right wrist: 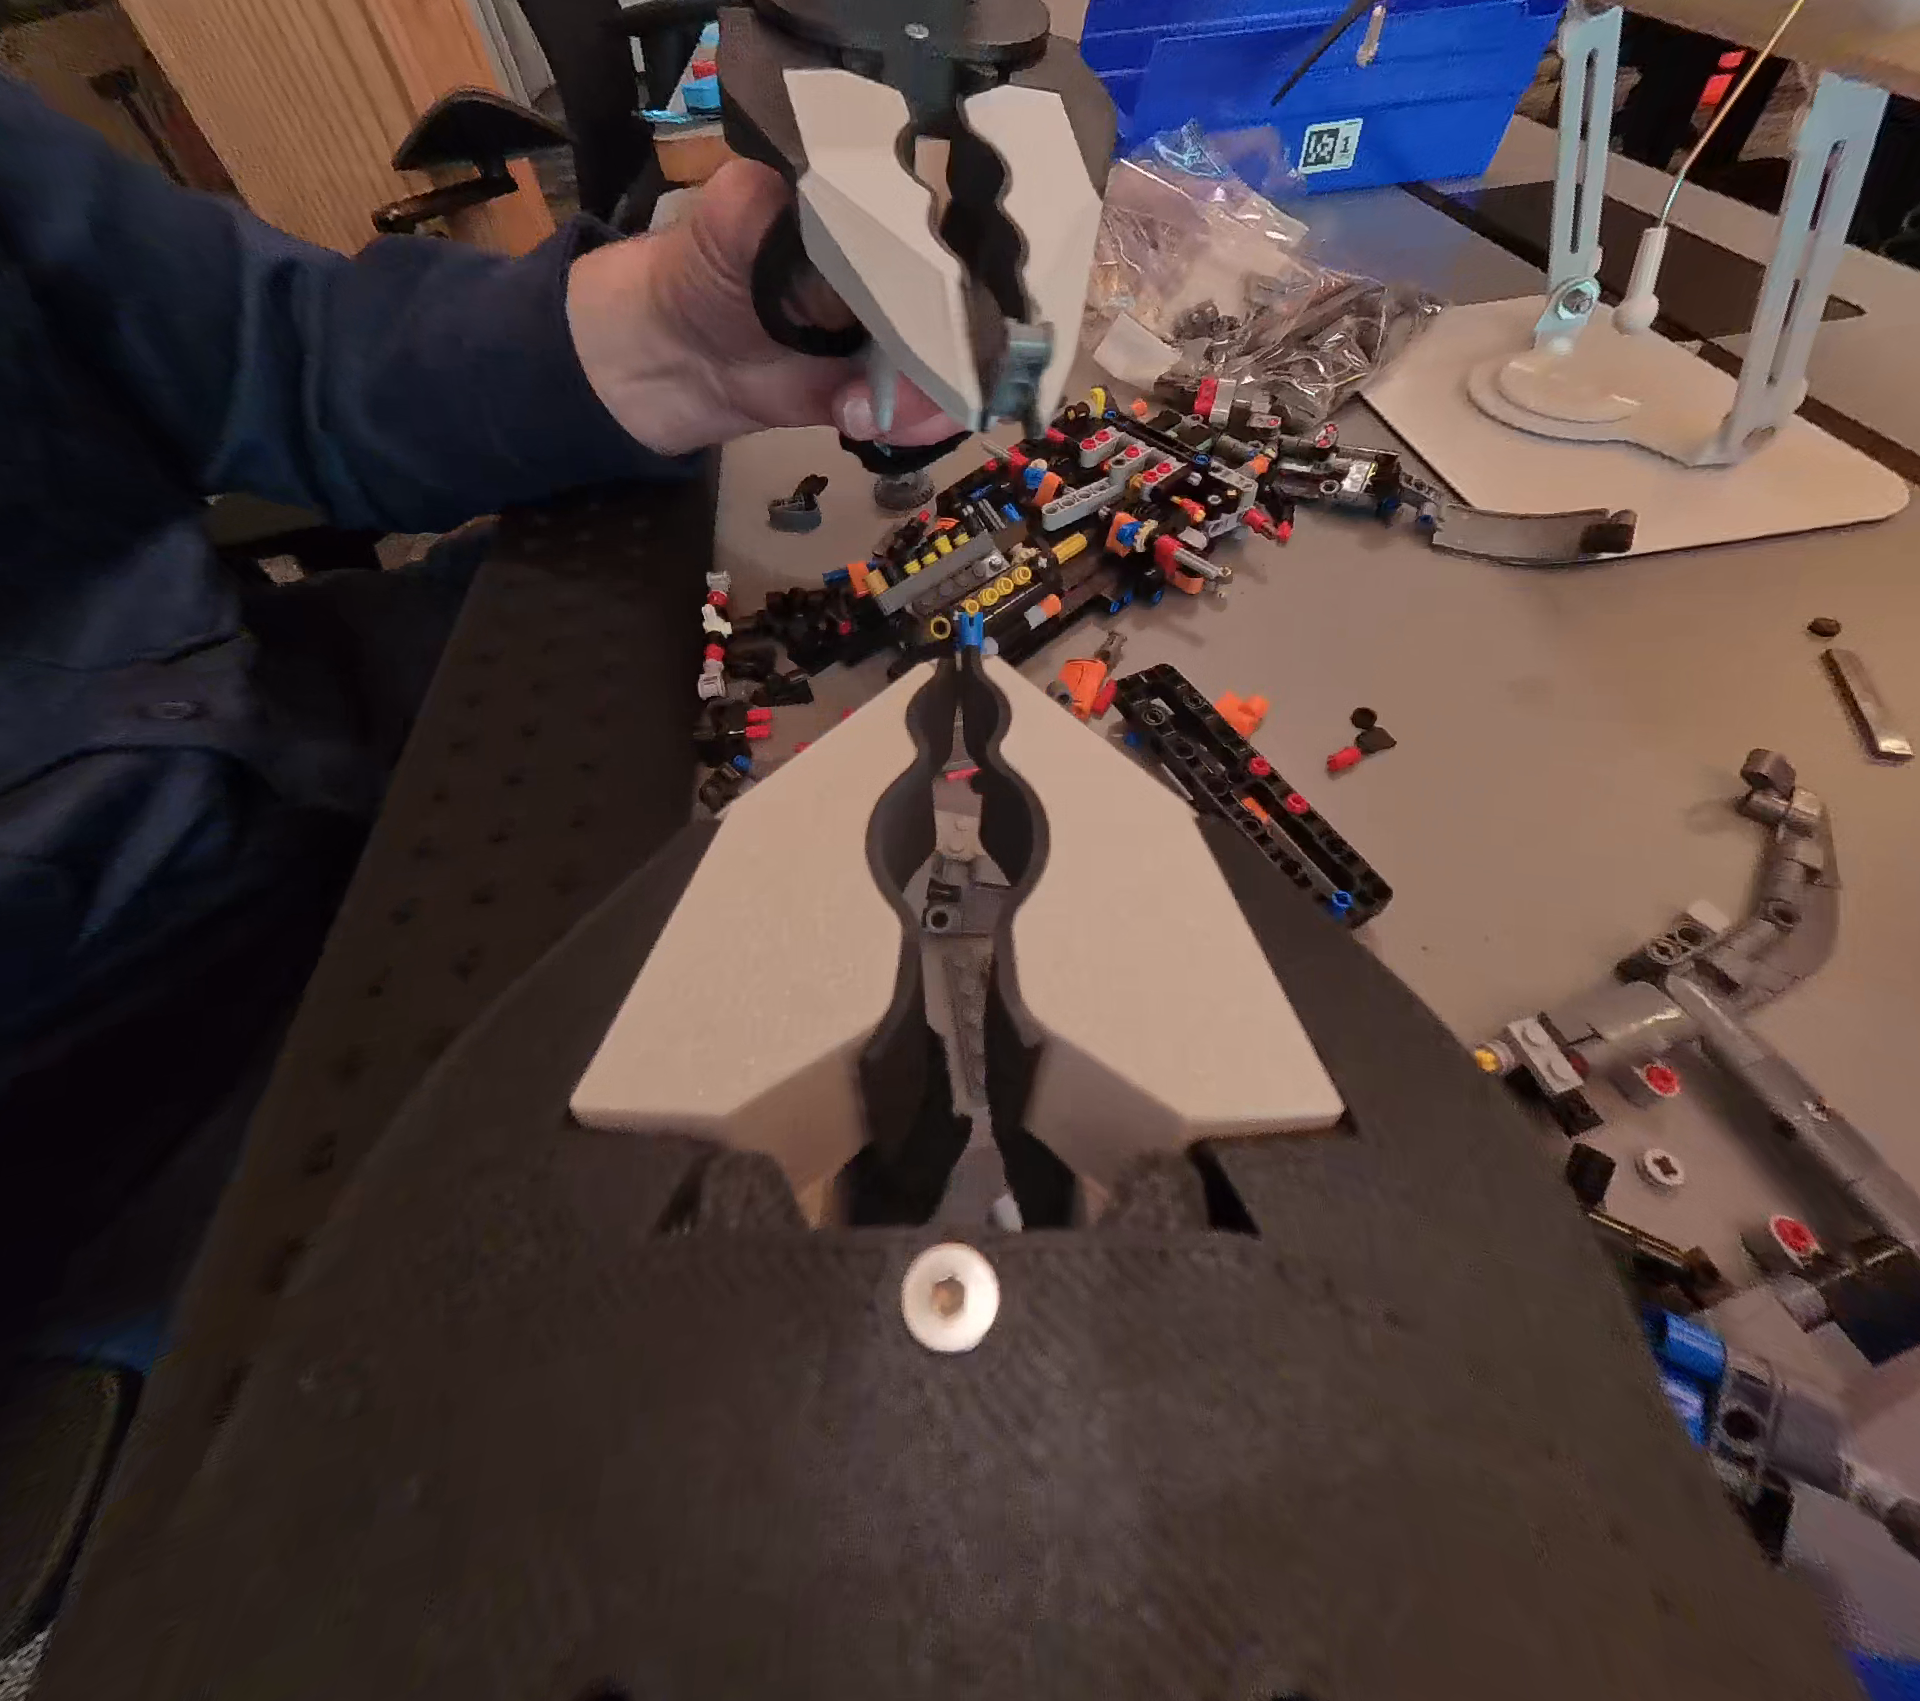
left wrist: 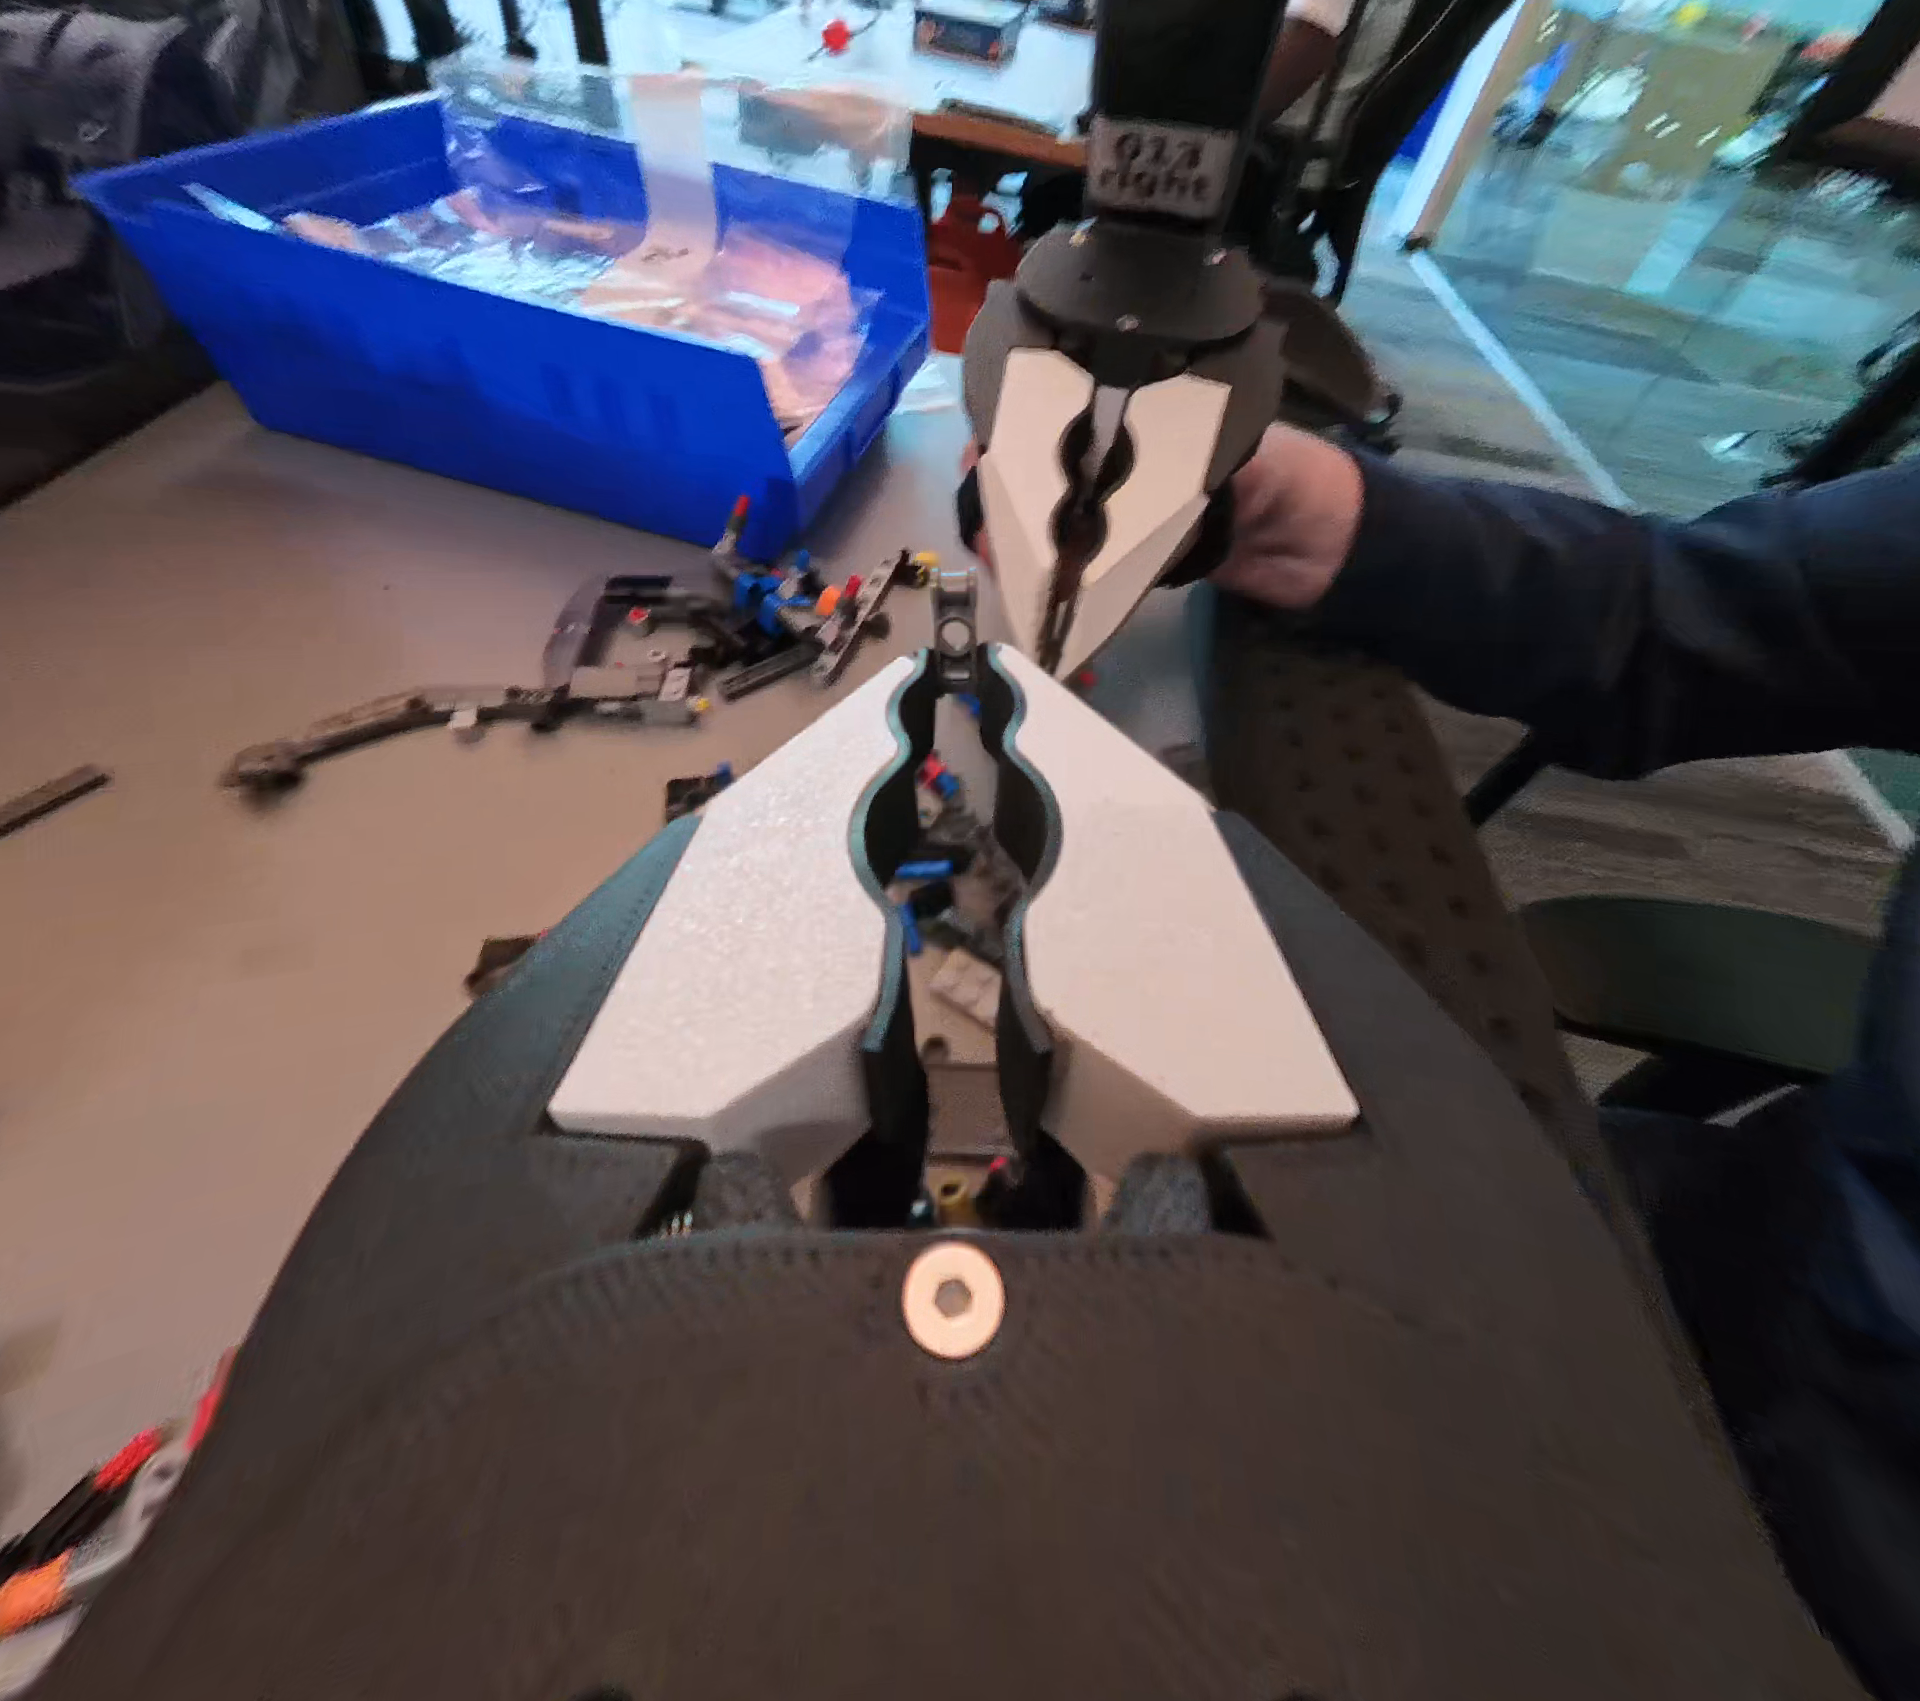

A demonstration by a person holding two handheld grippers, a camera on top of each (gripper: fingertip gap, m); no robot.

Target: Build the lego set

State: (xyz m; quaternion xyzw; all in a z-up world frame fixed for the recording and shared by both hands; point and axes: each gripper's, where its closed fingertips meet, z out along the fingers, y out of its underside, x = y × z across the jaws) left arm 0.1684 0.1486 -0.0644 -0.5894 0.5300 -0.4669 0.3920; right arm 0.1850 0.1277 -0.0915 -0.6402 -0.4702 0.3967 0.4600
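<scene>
Raised above the counter (right wrist: pixel 1507 716), the left claw (left wrist: pixel 954 664) pinches a grey connector (left wrist: pixel 952 625) while the right claw (right wrist: pixel 964 664) pinches a blue pin (right wrist: pixel 968 631), apparently for joining.

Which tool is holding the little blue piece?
The right tool pinches the blue piece at its tips. The left tool holds a grey piece instead.

right tool (right wrist: pixel 964 664) pinching small blue pin (right wrist: pixel 968 631) | left tool (right wrist: pixel 1013 394) gripping grey piece (right wrist: pixel 1023 373)
</scene>
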